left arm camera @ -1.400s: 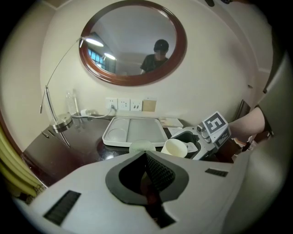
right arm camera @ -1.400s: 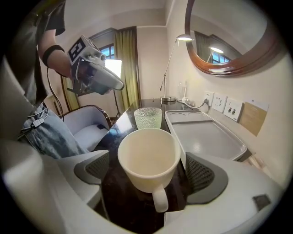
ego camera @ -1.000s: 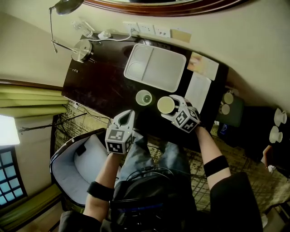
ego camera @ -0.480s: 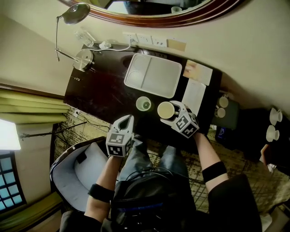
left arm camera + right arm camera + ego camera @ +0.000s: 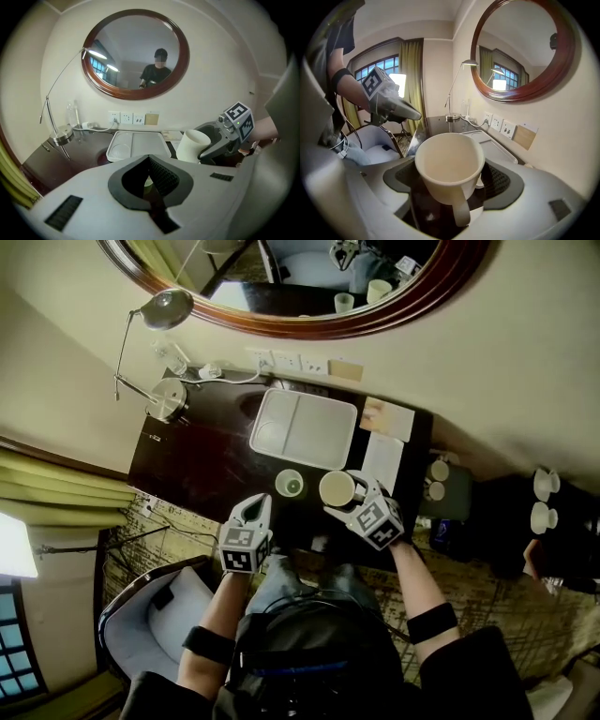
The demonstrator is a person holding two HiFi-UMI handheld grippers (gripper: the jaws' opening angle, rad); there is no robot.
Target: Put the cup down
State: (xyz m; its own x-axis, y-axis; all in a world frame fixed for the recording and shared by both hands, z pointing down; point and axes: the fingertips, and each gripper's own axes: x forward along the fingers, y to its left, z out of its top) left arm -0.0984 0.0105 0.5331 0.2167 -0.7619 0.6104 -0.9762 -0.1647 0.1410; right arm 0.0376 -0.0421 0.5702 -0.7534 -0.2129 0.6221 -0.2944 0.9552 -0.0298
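1. Your right claw [image 5: 450, 180] is clamped on the cream cup [image 5: 449, 164]. The pads press on its two sides and the handle is turned back toward you. The jaws stand wide around it, and that grip has held over the last second.
2. Your left claw [image 5: 149, 161] is pressed together with nothing in it, hovering by the front edge of the dark counter [image 5: 197, 460].
3. What has changed: in the head view the cup now looks larger against the white tray [image 5: 305, 427] than it did a second ago. You have therefore been carrying it upward, away from the counter rather than toward it.
4. The cup looks empty and hangs in the air just in front of the tray, beside the small cup [image 5: 289, 484] that stands on the counter.
5. For the task, this means the putting down has not begun. You probably need to reverse the lift and choose a bare patch of counter clear of the small cup. Set the base flat before you let the jaws part.
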